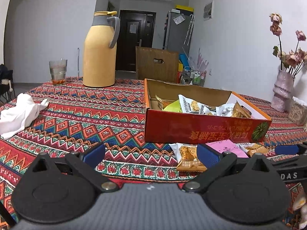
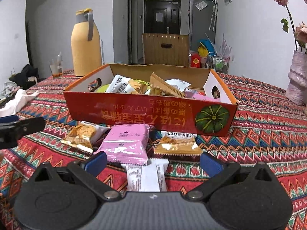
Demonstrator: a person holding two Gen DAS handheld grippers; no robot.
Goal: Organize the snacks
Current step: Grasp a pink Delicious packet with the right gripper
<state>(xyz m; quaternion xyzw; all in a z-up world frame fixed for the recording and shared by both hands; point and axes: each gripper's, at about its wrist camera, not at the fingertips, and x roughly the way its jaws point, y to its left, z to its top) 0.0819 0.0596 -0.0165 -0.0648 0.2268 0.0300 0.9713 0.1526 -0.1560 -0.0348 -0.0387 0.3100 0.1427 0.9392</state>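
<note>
A red cardboard box (image 2: 134,113) (image 1: 191,128) with a pumpkin picture holds several snack packets. In front of it on the patterned tablecloth lie a pink packet (image 2: 127,143), two orange-and-white cracker packets (image 2: 82,134) (image 2: 177,143) and a white packet (image 2: 146,176). My right gripper (image 2: 153,162) is open and empty, low over the white packet, fingers either side of it. My left gripper (image 1: 150,154) is open and empty, left of the loose packets; an orange packet (image 1: 189,156) and the pink packet (image 1: 228,148) show by its right finger.
A yellow thermos jug (image 1: 99,53) and a glass (image 1: 58,71) stand at the back of the table. A crumpled white cloth (image 1: 19,113) lies at the left. A pink vase with dried flowers (image 1: 282,90) stands at the right. A wooden chair back (image 1: 156,64) is behind the box.
</note>
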